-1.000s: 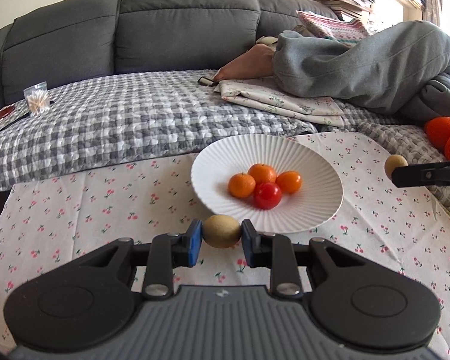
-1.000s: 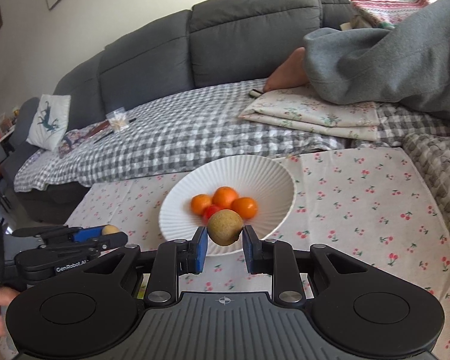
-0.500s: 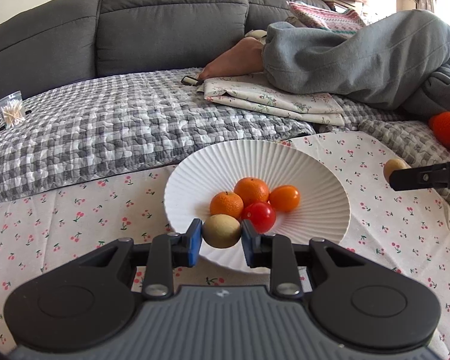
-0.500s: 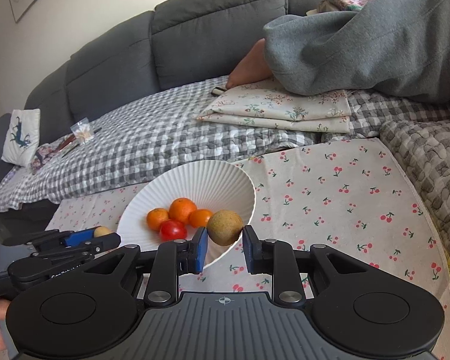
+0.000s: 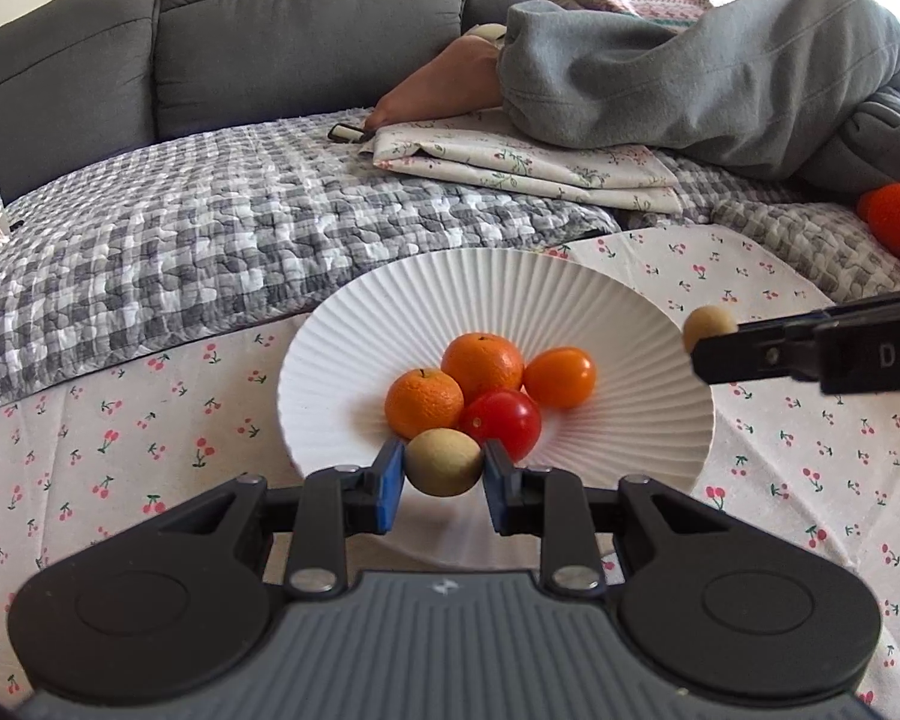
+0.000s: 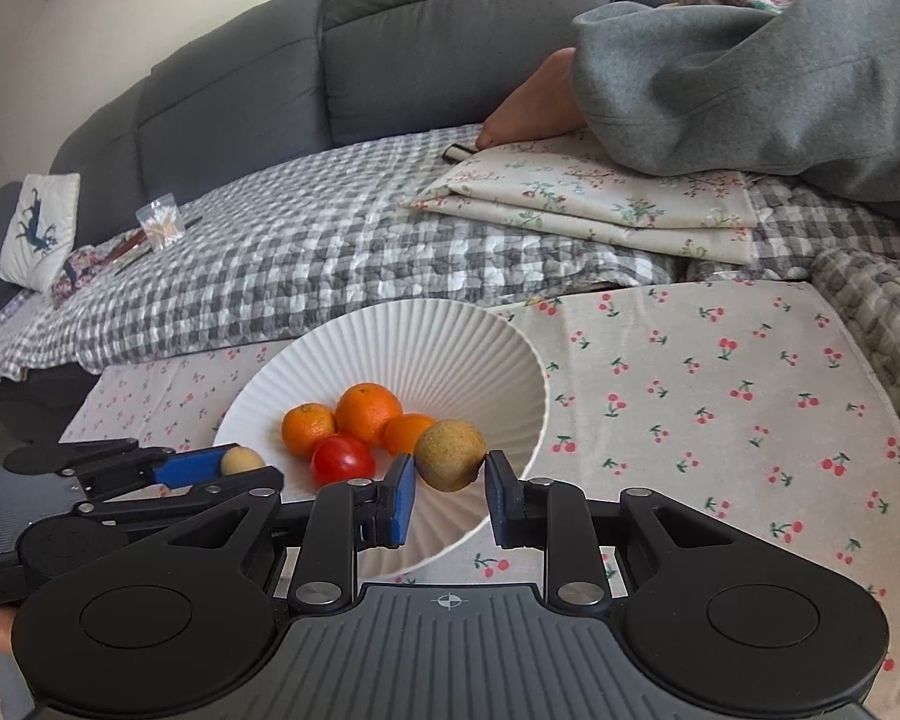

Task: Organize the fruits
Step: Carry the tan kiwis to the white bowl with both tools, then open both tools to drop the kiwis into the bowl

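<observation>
A white ribbed plate (image 5: 600, 300) (image 6: 426, 336) sits on the cherry-print cloth and holds three oranges (image 5: 483, 363) (image 6: 367, 411) and a red tomato (image 5: 504, 420) (image 6: 342, 459). My left gripper (image 5: 443, 471) is shut on a pale brown kiwi (image 5: 443, 462) over the plate's near rim, just in front of the tomato. My right gripper (image 6: 450, 471) is shut on a second kiwi (image 6: 450, 455) over the plate's right side. In each wrist view the other gripper comes in from the side with its kiwi (image 5: 708, 327) (image 6: 240, 461).
The cherry-print cloth (image 6: 720, 396) covers the table. Behind it a grey sofa has a checked quilt (image 5: 180, 240), folded floral fabric (image 5: 528, 162), a person's bare foot and grey trouser leg (image 5: 690, 66), a bag of toothpicks (image 6: 162, 227) and orange items (image 5: 897, 216) at far right.
Both grippers have moved forward and down toward the plate, each still gripping its kiwi. The plate now looks larger, and both kiwis hang over it.
</observation>
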`<state>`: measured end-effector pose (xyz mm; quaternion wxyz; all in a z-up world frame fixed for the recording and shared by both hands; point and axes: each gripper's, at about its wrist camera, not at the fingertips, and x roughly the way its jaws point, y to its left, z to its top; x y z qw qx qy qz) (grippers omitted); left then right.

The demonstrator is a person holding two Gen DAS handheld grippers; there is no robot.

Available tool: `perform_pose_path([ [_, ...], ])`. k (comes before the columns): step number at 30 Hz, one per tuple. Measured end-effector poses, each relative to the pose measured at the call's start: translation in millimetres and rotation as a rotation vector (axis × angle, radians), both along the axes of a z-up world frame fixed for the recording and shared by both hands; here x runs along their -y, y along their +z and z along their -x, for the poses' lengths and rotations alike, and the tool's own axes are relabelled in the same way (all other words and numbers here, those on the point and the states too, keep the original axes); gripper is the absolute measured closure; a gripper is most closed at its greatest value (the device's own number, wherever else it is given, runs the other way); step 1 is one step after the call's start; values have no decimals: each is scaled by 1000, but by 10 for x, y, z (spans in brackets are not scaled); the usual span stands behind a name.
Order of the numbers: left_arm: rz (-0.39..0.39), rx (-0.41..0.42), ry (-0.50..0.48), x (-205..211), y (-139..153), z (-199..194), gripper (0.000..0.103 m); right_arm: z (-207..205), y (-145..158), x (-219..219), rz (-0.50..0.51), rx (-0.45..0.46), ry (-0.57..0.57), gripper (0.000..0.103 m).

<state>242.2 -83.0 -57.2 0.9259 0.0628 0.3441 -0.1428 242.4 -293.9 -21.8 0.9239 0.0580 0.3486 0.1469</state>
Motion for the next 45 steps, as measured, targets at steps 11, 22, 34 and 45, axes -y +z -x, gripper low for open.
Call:
perform_pose_path([
  [11,-27,-4,-15,62,-90,-41,77,-80,-193,-321,78,-19,65,79],
  [22,-18,2,-2,-3,-37,-18,71,-75,-181,-301,81,-13,34,76],
  [34,78,21,58,-346,267,36,56,-42,28,93,-55,-13,-65,70],
  [45,52,-15,105,-528,294,212,56,146,168,28,-87,-37,-54,28],
])
